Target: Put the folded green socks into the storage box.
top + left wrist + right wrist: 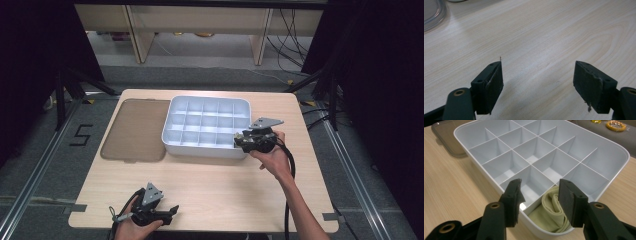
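Pale yellow cloth, rolled/folded, is seen lying in the corner compartment of the white divided tray, the one nearest the right gripper. Cloth isn't gripped: pads are held apart above it, the rt pad just over the roll, the other over the next compartment's wall. In the high view the tray is set at table centre, w/ right gripper at its 4 o'clock corner. A clear brownish lid is laid flat at tray's 9 o'clock, touching or nearly so. Left gripper is held at approx 7 o'clock, near the table edge, well apart from tray; jaws wide, nothing between, bare wood below.
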The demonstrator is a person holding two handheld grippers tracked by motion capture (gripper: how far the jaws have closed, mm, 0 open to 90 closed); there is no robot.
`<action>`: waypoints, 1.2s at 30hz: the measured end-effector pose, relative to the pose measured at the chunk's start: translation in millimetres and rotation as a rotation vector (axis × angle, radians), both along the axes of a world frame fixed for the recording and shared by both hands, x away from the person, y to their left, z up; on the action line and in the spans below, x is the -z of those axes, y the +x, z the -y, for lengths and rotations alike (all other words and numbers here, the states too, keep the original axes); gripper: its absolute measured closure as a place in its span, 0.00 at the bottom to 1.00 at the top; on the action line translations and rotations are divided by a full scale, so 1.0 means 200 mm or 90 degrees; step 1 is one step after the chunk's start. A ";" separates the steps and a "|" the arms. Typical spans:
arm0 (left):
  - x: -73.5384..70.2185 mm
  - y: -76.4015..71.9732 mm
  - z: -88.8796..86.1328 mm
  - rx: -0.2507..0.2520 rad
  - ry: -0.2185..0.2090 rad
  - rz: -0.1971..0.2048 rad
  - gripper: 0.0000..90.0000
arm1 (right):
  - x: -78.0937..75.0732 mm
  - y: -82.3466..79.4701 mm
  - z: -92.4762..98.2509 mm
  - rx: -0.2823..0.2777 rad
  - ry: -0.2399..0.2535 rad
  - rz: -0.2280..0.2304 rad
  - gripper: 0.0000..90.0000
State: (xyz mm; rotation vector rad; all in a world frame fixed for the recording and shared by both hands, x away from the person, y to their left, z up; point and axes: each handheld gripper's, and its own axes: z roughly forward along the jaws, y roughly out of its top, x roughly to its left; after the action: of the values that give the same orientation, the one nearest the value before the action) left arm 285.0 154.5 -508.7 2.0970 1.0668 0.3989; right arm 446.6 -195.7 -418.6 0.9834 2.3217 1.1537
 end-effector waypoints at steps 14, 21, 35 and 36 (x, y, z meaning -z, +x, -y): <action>-0.01 0.00 0.00 0.006 0.000 0.003 0.26 | -0.01 -0.08 -0.02 -0.007 0.027 0.005 0.48; -0.01 -0.01 0.00 0.009 0.000 0.003 0.26 | -0.02 -0.12 -0.02 -0.020 0.029 0.008 0.46; -0.02 -0.01 0.00 0.020 0.006 0.006 0.26 | 0.01 -0.19 -0.04 -0.029 0.037 0.003 0.40; -0.01 -0.01 0.00 0.014 -0.006 0.002 0.26 | 0.02 -0.19 -0.04 -0.033 0.033 0.008 0.40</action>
State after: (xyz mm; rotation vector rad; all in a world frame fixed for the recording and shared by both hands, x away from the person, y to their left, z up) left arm 283.3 154.3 -506.3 2.0976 1.0417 0.3853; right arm 407.8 -188.7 -421.9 0.9363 2.3301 1.2417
